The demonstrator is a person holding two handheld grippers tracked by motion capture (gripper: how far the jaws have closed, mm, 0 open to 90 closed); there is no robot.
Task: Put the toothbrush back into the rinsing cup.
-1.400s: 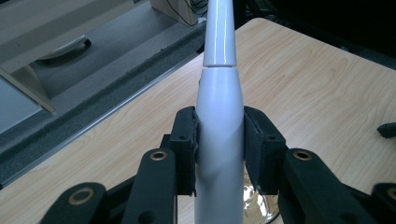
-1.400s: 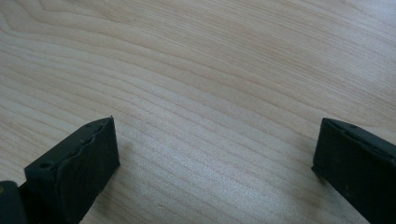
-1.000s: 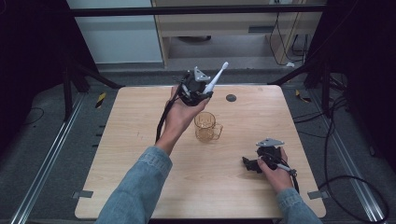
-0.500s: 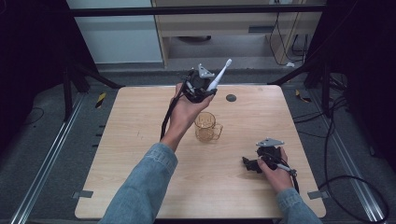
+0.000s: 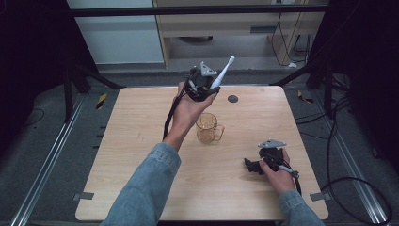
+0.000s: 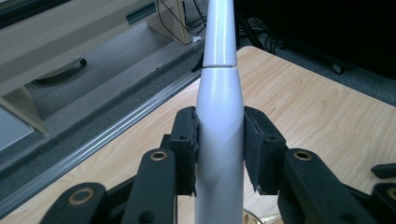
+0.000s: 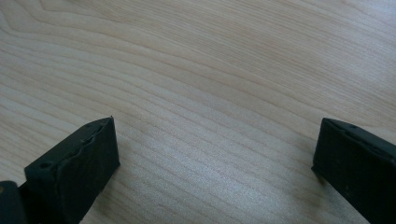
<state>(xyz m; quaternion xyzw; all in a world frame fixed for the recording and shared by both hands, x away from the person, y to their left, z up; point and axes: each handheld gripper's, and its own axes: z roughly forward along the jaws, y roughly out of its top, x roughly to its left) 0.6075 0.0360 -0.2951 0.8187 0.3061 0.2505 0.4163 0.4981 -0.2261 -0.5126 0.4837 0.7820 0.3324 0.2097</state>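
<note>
While the left tongs (image 6: 219, 149) clamp a white toothbrush (image 6: 219, 121), its head cut off, the high view shows it (image 5: 222, 74) whole; the right tongs (image 7: 215, 163) gape wide over bare bench (image 7: 210, 70).

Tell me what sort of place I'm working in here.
Probably a lab or recording workspace, not a home: a bare wooden table stands on grey carpet between metal floor rails, loose cables run along the floor, and dark frame legs stand around it.

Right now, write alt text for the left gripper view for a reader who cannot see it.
A white electric toothbrush handle stands clamped between the left gripper's two black jaws, its neck running up out of frame. Behind it lie the light wooden table, a metal floor rail and pale cabinets.
</note>
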